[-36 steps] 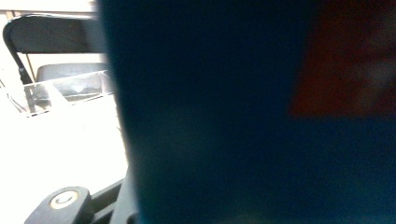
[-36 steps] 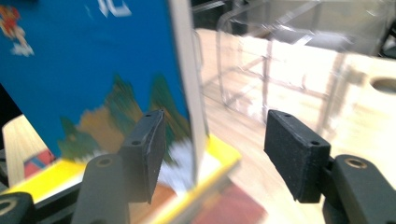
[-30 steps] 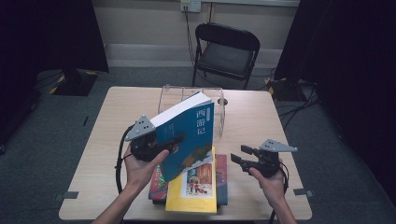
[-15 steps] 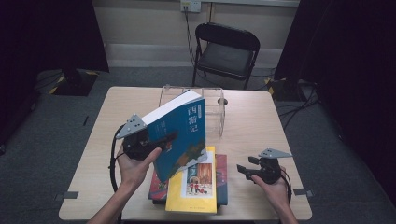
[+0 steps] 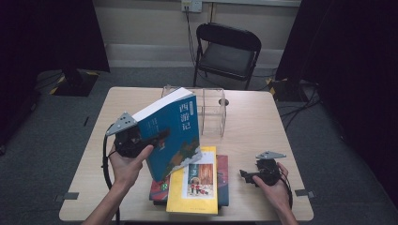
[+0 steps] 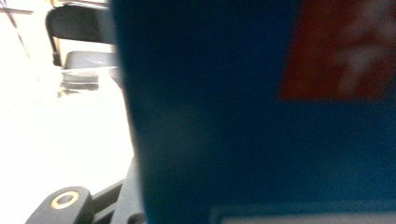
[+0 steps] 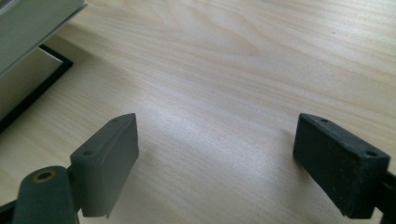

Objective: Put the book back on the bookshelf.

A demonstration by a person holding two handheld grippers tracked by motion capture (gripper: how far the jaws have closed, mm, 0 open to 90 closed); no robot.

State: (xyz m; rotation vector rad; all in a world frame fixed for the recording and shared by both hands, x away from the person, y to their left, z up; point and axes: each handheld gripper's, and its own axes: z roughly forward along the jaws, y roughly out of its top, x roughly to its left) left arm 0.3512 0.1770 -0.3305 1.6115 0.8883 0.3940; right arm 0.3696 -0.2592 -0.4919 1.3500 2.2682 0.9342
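Left gripper point(image 5: 149, 140) pinches the thick blue paperback book point(image 5: 171, 131), held tilted in the air above the flat stack of yellow and red books point(image 5: 199, 180). Right gripper point(image 5: 244, 175), jaws spread wide and empty, sits low just right of that stack.

The high view looks forward and down over the whole desk point(image 5: 263, 136). The left gripper view sits close against the blue book point(image 6: 243, 116); the right gripper view skims the desk, which it shares with the high view.

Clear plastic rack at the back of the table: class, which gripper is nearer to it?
Left. The left gripper holds the blue book raised just in front of the clear rack. The right gripper sits low near the table's front edge, farther away.
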